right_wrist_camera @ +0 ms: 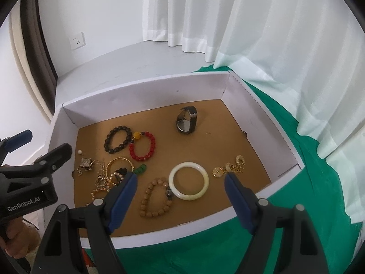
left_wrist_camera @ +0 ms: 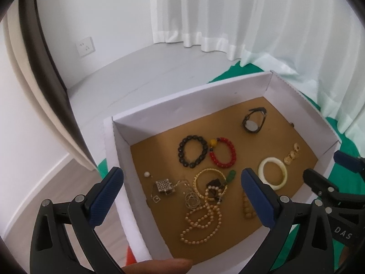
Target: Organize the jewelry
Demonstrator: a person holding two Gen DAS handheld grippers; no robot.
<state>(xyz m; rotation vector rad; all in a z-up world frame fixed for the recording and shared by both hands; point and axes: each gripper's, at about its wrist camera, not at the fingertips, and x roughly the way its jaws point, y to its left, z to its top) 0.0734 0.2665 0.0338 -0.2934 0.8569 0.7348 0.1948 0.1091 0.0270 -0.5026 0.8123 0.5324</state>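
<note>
A shallow white cardboard box with a brown floor (right_wrist_camera: pixel 262 134) sits on a green cloth (right_wrist_camera: pixel 308 205) and holds all the jewelry. At the far side stands a black-strapped wristwatch (right_wrist_camera: pixel 186 119). Left of centre a dark beaded bracelet (right_wrist_camera: pixel 118 140) lies beside a red beaded bracelet with a yellow bead (right_wrist_camera: pixel 143 146). Nearer lie a cream bangle (right_wrist_camera: pixel 189 180), touching a tan wooden-bead bracelet (right_wrist_camera: pixel 155 196) on its left, and to the right a gold chain-link piece (right_wrist_camera: pixel 229 166). At the near left a tangle gathers a gold bangle (left_wrist_camera: pixel 210 183), a pearl necklace (left_wrist_camera: pixel 202 221), thin chains, a small silver cage-shaped pendant (left_wrist_camera: pixel 164 185) and a green pendant (right_wrist_camera: pixel 141 169); a single white bead (left_wrist_camera: pixel 147 174) lies apart. The left tool (left_wrist_camera: pixel 182 198) hangs over the near left wall, jaws spread wide, gripping nothing. The right tool (right_wrist_camera: pixel 180 194) hovers over the near wall, also wide apart and empty. Its body reads "DAS"; the left tool's reads "GenRobot.AI".
</note>
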